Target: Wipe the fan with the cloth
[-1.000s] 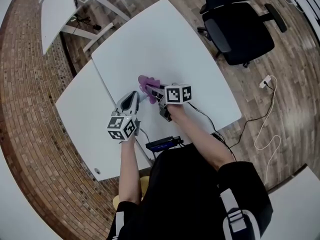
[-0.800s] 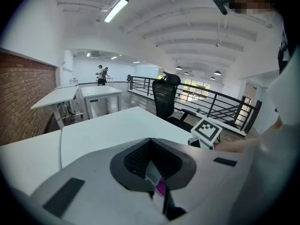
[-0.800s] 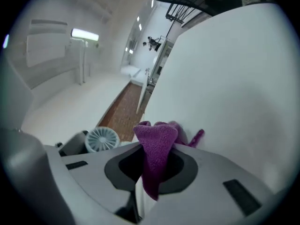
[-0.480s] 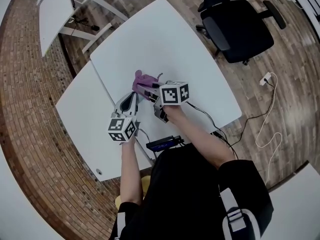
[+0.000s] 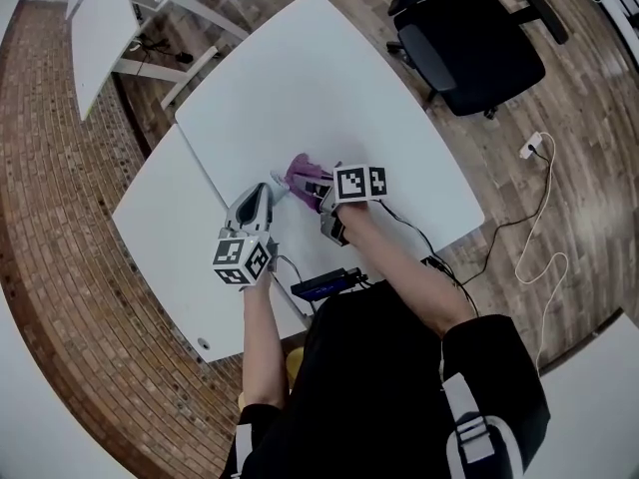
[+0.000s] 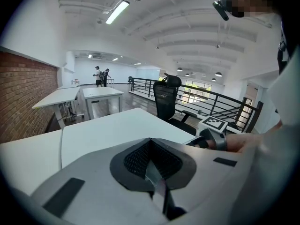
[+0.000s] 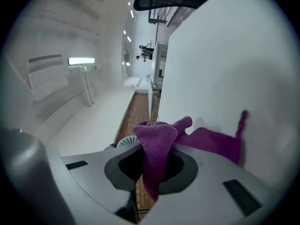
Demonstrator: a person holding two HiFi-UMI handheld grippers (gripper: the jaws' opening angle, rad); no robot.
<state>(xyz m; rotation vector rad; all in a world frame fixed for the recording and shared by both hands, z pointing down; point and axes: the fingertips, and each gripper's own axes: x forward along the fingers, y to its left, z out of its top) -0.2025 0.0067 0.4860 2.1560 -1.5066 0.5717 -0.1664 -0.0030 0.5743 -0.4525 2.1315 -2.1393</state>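
Observation:
My right gripper point(image 5: 318, 190) is shut on a purple cloth point(image 5: 303, 173) low over the white table point(image 5: 329, 88). In the right gripper view the cloth point(image 7: 157, 139) bunches between the jaws of the right gripper point(image 7: 152, 165), and its loose end trails right against the tabletop. A small white round fan grille point(image 7: 125, 142) shows just left of the cloth. In the head view a small whitish piece, the fan point(image 5: 281, 196), lies between the cloth and my left gripper point(image 5: 268, 194). The left gripper point(image 6: 154, 175) is shut on a thin grey strip point(image 6: 156, 184); I cannot tell whether the strip belongs to the fan.
A black office chair point(image 5: 469, 38) stands beyond the table's far right corner. A black device point(image 5: 324, 285) with cables lies at the near edge. A second white table point(image 5: 160, 238) adjoins on the left. A white cable point(image 5: 539, 218) runs over the wooden floor.
The right gripper swept the cloth to the left and then back to the right. The left gripper has stayed in place, still shut.

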